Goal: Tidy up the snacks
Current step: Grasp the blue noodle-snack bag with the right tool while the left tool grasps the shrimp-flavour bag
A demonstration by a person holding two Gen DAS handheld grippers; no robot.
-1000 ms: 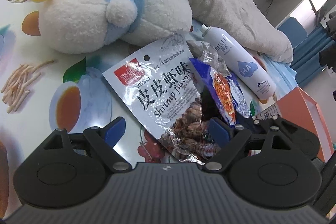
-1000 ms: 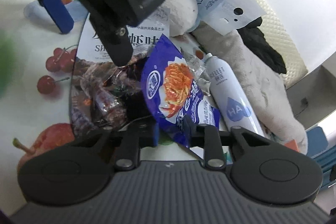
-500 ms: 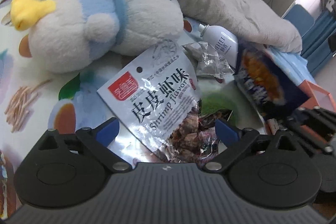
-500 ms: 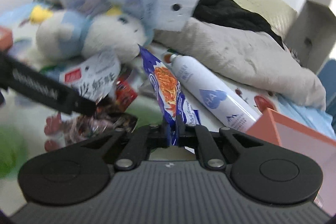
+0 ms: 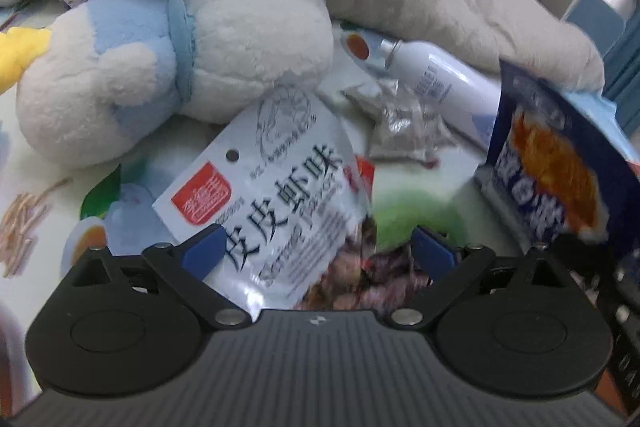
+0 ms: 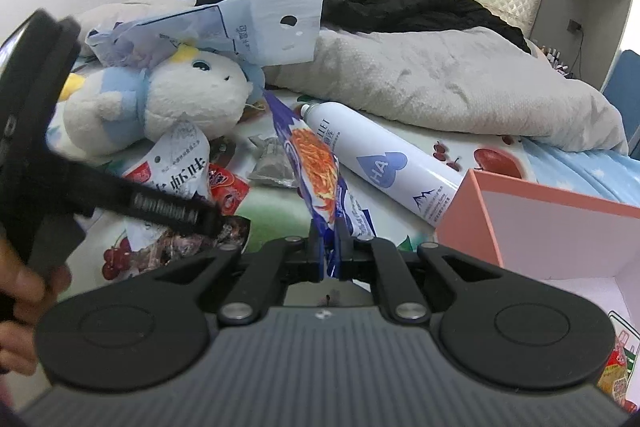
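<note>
Your right tongs [image 6: 329,247] pinch the blue packet [image 6: 316,163], now lifted off the bed beside the pink box [image 6: 532,223]. Your left tongs [image 5: 316,251], jaws just widened, straddle the shrimp bag [image 5: 276,203] without gripping. The plush [image 5: 172,67] and spray can [image 6: 384,163] crowd behind.

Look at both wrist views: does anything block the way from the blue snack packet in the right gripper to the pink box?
Nothing visible does. The right gripper holds the blue snack packet lifted, and the pink box stands open just beside it; the white spray can lies behind that path.
</note>
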